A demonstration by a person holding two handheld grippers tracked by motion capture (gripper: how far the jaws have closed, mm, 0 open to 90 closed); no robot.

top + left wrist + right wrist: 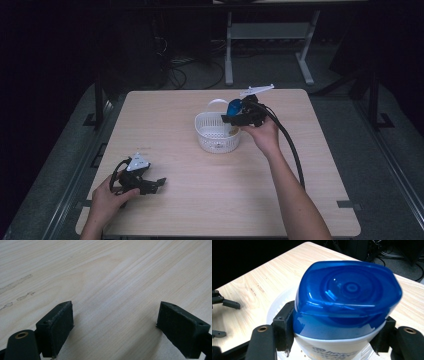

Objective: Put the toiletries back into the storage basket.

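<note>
A white bottle with a blue cap [347, 295] is held cap-up between the jaws of my right gripper [337, 327], which is shut on its white body just under the cap. In the high view that gripper [231, 118] holds the bottle [234, 106] over the right rim of a white plastic basket [216, 135] at the table's middle. The basket's pale wall [277, 305] lies below the bottle. My left gripper [159, 183] rests low near the front left of the table, open. Its pads [58, 326] stand wide apart over bare wood with nothing between them.
The light wooden table [165, 125] has open surface around the basket. A thick black cable [290, 145] trails from the right gripper along the forearm. Beyond the far edge are a desk frame [230, 45] and loose cables on the floor.
</note>
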